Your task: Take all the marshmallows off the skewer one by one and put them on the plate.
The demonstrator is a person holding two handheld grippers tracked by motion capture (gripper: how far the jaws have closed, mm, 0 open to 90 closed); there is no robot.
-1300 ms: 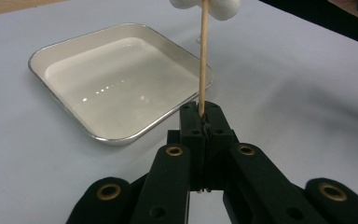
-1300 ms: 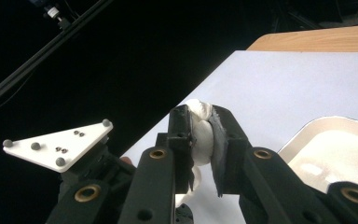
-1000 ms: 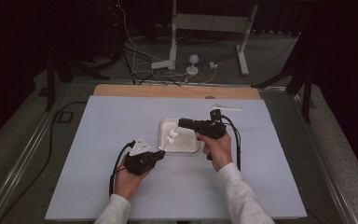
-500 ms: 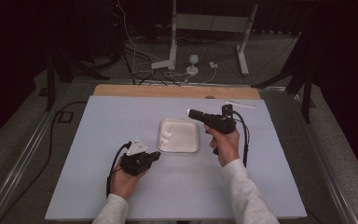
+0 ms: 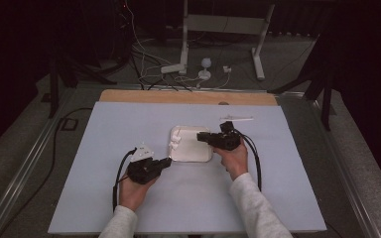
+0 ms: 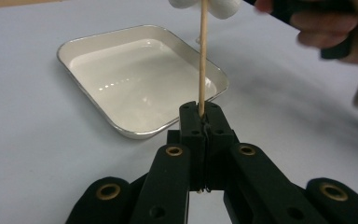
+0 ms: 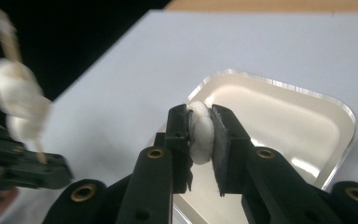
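Since the earlier frames the right gripper (image 5: pixel 202 137) has swung back from the tray's right side and now reaches over the white tray (image 5: pixel 193 156) from the right, lower than before; its jaws have just eased slightly wider yet remain pressed on a white marshmallow (image 7: pixel 201 132), which sits squeezed between the two pads above the tray in the right gripper view. The left gripper (image 5: pixel 166 161) has kept its place at the tray's near-left corner. Its jaws are fully together, clamped on the lower end of a thin wooden skewer (image 6: pixel 203 56), which stands up from the jaw tips. The skewer carries white marshmallow pieces (image 6: pixel 205 5) near its top, seen at the upper edge of the left gripper view and, blurred, at the left of the right gripper view. In the high view these pieces lie over the tray's left rim. The tray rests on the pale blue table cover (image 5: pixel 129 124), its inside bare and glossy. A white strip-like item (image 5: pixel 236 118) lies on the cover beyond the right hand; what it is cannot be told.
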